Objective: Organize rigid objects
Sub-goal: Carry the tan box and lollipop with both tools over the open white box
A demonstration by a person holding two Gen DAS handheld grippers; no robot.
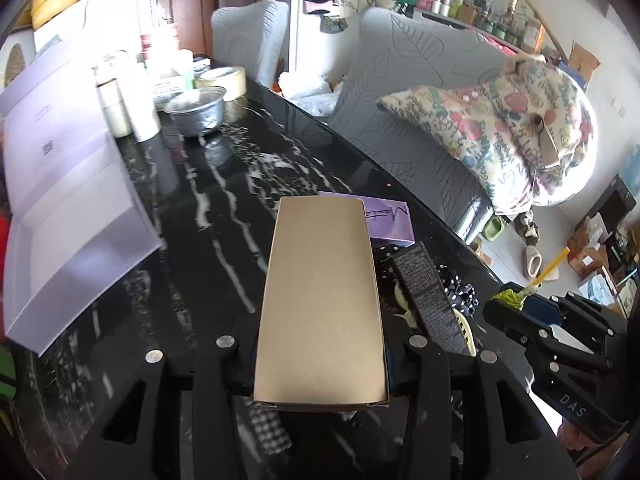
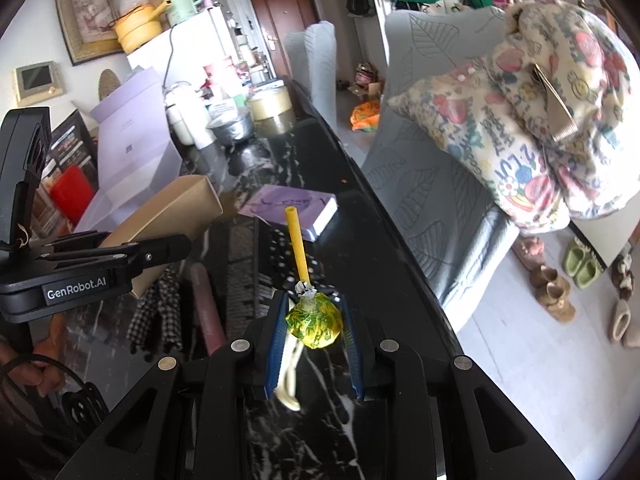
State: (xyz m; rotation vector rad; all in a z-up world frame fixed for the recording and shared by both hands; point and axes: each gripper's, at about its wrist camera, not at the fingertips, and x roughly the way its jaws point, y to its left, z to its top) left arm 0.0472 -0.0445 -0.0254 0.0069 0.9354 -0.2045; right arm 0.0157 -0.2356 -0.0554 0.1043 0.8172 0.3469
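Observation:
My left gripper (image 1: 320, 344) is shut on a tan cardboard box (image 1: 320, 300), held above the black marble table (image 1: 224, 216); the box hides its fingertips. In the right wrist view the same box (image 2: 172, 212) juts from the left gripper (image 2: 140, 256) at the left. My right gripper (image 2: 314, 328) is shut on a lollipop (image 2: 314, 322) in a yellow-green wrapper, its yellow stick pointing away from me. Blue pads (image 2: 276, 344) press the wrapper on both sides. From the left wrist, the right gripper (image 1: 532, 316) and lollipop (image 1: 510, 298) show at the right edge.
On the table lie a purple box (image 1: 386, 220), a black printed box (image 1: 424, 296), polka-dot cloth (image 1: 460, 288), a cream clip (image 1: 464, 328) and checked cloth (image 2: 156, 312). A large lilac open box (image 1: 68, 200), a metal bowl (image 1: 198, 110) and white bottles (image 1: 136, 108) stand farther back. A sofa (image 1: 400, 120) borders the table's right edge.

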